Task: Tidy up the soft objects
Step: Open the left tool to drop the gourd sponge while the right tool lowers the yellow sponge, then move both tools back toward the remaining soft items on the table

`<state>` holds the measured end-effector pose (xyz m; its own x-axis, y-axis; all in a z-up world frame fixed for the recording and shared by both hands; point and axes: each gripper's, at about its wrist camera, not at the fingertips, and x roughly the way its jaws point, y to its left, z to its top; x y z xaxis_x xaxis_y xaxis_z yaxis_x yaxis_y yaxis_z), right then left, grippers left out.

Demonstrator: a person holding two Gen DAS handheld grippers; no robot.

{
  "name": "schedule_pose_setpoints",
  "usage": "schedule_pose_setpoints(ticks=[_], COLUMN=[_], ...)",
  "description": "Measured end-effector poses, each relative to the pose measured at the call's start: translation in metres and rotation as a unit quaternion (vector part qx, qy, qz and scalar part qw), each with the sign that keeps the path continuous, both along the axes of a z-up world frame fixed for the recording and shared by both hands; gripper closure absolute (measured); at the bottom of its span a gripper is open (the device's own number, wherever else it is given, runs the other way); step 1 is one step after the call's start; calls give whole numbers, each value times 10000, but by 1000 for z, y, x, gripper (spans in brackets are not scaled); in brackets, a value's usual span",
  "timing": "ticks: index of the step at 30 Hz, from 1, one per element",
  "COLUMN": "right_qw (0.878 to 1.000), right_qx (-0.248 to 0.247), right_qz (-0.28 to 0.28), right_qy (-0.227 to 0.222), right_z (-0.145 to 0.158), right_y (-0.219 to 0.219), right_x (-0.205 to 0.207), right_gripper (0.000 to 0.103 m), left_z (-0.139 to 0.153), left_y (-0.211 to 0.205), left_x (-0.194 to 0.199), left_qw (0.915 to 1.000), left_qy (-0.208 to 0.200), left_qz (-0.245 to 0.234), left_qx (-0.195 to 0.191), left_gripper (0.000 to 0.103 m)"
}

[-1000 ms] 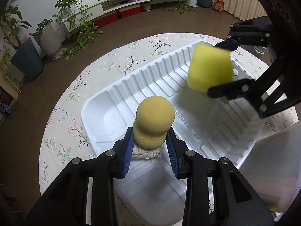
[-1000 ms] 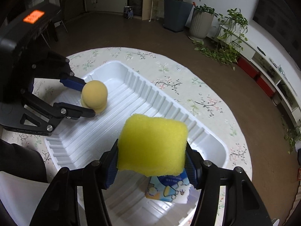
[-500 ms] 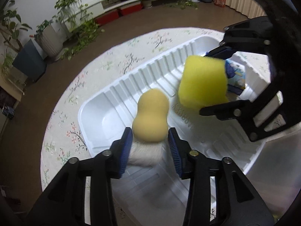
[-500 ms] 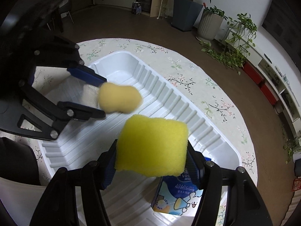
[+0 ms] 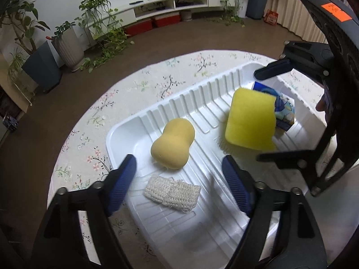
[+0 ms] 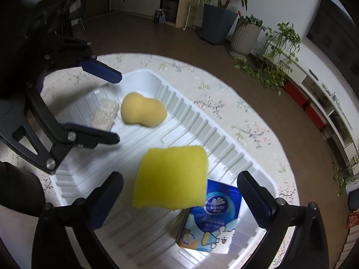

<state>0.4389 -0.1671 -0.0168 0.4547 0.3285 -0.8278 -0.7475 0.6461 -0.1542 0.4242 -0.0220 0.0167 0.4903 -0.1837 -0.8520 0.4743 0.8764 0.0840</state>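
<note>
Blue-padded fingers (image 5: 122,183) of the left gripper (image 5: 179,183) stand wide apart over the near end of a white ribbed plastic tray (image 5: 125,130), holding nothing. Just beyond them, on the tray floor, lies a cream knitted scrub pad (image 5: 172,193), and directly past it rests a tan peanut-shaped sponge (image 5: 172,143), lying on its side and clear of both pads. Further along the tray sits a yellow rectangular sponge (image 5: 251,121), its edges blurred, overlapping a blue tissue pack (image 5: 285,112) at the far end; whether the sponge touches the pack or the tray floor cannot be told. From the right wrist view, the right gripper (image 6: 179,201) is likewise spread wide, its fingers (image 6: 255,201) well clear of the yellow sponge on either side and gripping nothing; the tissue pack lies just beneath and between them. The tray rests on a round table with a floral tablecloth (image 5: 143,83). Beyond the table stretches a brown floor, with potted plants (image 5: 67,42) and a low white media shelf (image 5: 170,2) along the far wall.
</note>
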Motion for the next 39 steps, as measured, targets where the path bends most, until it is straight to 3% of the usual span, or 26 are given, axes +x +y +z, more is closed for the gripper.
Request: schedule_pose_setpoints(ticks=[1,2,11,18,24,32,35,39], right_qw=[10000,9999,9934,9625,9357,9236,9204,9185], right_qx=[31,80,640,1733,2310,2464,2477,2528], right_qz=[-32,-58,-891,-2040,-2613,-2922,-3023,-3035], right_qy=[-31,-40,-323,-434,-539,-302,-120,203], right_z=[3,6,39,71,79,51,36,16], right_y=[-3,-7,-56,-141,-200,-218,-213,-196], right_x=[-1,-1,0,-24,-92,-203,-239,-278], right_gripper=[0,0,0,0,0,0,0,0], left_z=[3,4,33,72,85,71,63,50], left_y=[1,2,23,78,110,118,107,81], left_x=[-2,-1,-9,-39,-105,-225,-268,-311], left_qw=[10000,9999,9973,9819,9708,9590,9585,9647], left_qy=[-67,-101,-523,-1105,-1447,-1606,-1724,-1770], left_qz=[5,17,460,1307,1562,1740,1643,1364], left_qx=[-15,-19,-218,-812,-1103,-1556,-1567,-1395], left_gripper=[5,0,0,0,0,0,0,0])
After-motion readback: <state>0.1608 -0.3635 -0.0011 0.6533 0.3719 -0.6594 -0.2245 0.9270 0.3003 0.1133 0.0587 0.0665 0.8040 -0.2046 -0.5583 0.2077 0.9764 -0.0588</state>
